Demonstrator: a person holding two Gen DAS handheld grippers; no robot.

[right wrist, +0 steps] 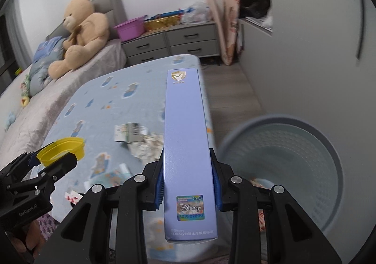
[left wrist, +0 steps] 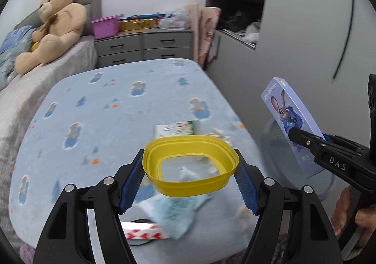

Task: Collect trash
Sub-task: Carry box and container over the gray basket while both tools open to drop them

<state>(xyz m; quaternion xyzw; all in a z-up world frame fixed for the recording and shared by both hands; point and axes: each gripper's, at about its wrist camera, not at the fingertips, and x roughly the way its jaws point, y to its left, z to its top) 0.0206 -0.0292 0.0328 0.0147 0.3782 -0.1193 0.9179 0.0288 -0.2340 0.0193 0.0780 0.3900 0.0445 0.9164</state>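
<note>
Yellow plastic lid (left wrist: pixel 191 165), light and stiff, sits pinched by its rim in the left gripper (left wrist: pixel 190 184), low centre. Narrowly closed, the right gripper (right wrist: pixel 189 184) clamps a light, crushable purple carton (right wrist: pixel 186 146) beside the grey bin (right wrist: pixel 282 170), lower right.

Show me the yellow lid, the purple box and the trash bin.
yellow lid (left wrist: pixel 188 190): left wrist view, front rim.
purple box (right wrist: pixel 188 137): right wrist view, narrow side face.
trash bin (right wrist: pixel 312 158): right wrist view, inner wall.
</note>
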